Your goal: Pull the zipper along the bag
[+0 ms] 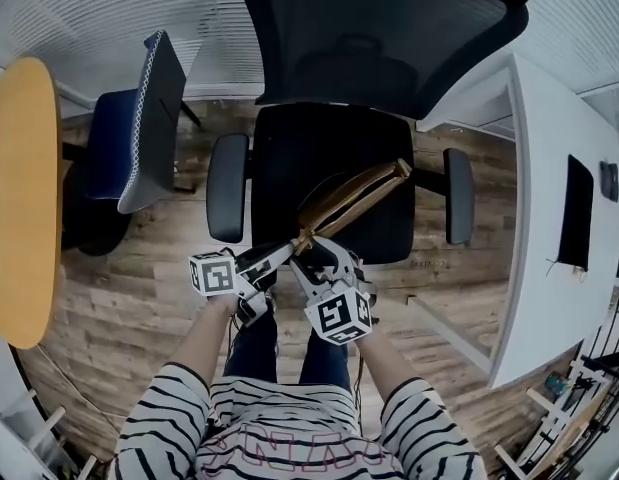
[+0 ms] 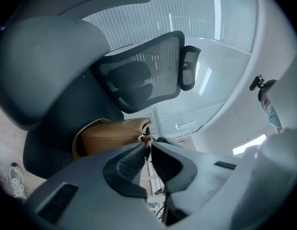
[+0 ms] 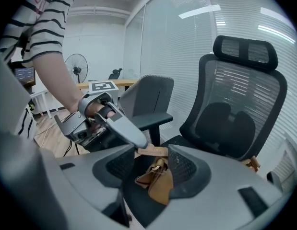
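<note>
Tan leather bag (image 1: 351, 200) lies on a black office chair seat (image 1: 289, 148). Left gripper (image 2: 147, 145) pinches its small tan zipper tab (image 3: 149, 151) at the near end; right gripper (image 3: 154, 159), spread around that end, likely must clamp next.

In the head view an office chair (image 1: 329, 148) fills the upper middle of the frame, its seat toward the centre. On the seat lies the bag (image 1: 354, 196), running from the centre up to the right. The two claws meet at the bag's lower-left end. The left claw (image 1: 292, 248) comes in from the lower left, its tips on the pull tab (image 3: 152, 151). The right claw (image 1: 324, 255) is just right of it, with the bag's end between its jaws. A second chair (image 1: 139, 133) stands at upper left, a round surface (image 1: 24, 198) at the left edge, and a long surface (image 1: 549, 228) along the right edge.
</note>
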Motion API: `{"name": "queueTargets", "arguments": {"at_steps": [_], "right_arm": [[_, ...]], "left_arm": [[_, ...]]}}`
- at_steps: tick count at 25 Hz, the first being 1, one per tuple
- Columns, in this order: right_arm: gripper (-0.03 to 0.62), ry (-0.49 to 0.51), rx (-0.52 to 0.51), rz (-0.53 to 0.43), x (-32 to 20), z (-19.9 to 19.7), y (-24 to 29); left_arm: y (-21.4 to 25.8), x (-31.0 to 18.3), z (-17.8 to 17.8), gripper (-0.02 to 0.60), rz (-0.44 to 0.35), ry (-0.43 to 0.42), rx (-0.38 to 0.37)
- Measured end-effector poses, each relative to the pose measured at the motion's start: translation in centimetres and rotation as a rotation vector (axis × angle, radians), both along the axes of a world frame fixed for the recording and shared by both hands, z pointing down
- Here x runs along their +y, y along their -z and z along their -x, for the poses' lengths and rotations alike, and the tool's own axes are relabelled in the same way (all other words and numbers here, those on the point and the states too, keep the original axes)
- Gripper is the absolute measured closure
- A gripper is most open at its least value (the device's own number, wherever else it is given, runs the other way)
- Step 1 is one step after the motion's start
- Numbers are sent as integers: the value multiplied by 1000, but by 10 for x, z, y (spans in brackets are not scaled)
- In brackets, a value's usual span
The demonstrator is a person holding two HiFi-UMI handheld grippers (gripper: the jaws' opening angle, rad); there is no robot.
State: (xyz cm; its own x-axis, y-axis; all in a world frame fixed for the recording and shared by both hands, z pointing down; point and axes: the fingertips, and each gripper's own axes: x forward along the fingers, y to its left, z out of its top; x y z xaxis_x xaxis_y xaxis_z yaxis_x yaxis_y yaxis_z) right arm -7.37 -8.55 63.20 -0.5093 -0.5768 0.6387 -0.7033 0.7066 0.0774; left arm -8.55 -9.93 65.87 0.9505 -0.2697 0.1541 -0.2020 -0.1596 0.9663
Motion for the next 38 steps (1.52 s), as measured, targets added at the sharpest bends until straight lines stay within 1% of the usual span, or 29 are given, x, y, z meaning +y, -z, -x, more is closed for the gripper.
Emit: {"name": "queueTargets", "arguments": {"at_steps": [1, 3, 5, 7, 10, 12, 17, 21, 25, 27, 29, 31, 33, 35, 38], "right_arm": [[381, 5, -2, 4, -1, 0, -1], [378, 8, -20, 13, -5, -1, -3], [378, 16, -42, 25, -7, -2, -4], [378, 30, -55, 34, -8, -3, -5], [378, 34, -93, 60, -9, -4, -7], [379, 22, -142, 90, -9, -5, -8], [387, -16, -310, 206, -8, -9, -7], [413, -34, -344, 237, -12, -11, -8], [489, -125, -419, 286, -18, -21, -11], [527, -160, -437, 297, -21, -26, -12], [550, -186, -448, 298, -24, -30, -13], [554, -208, -462, 298, -25, -32, -12], [556, -240, -472, 289, -27, -34, -11], [556, -303, -492, 285, -30, -41, -11], [557, -391, -530, 321, -31, -51, -16]], "left_arm": [[-1, 0, -1, 532, 23, 4, 28], [0, 1, -2, 537, 78, 19, 101], [4, 0, -4, 537, 114, 28, 164], [4, 0, -5, 537, 118, 24, 178], [0, -3, -3, 537, 71, 7, 141], [3, -5, -4, 537, 47, 5, 138], [-5, -3, -3, 537, 48, 4, 101], [-10, -1, 0, 537, 48, 7, 79], [-9, 1, -1, 537, 71, 26, 83], [-9, 5, -2, 537, 81, 21, 68], [-7, 6, -3, 537, 83, 23, 56], [-3, 5, -3, 537, 56, 25, 37], [2, 5, -2, 537, 34, 33, -8], [3, 5, 1, 537, 6, 52, -42], [4, 7, 4, 538, -25, 89, -59]]}}
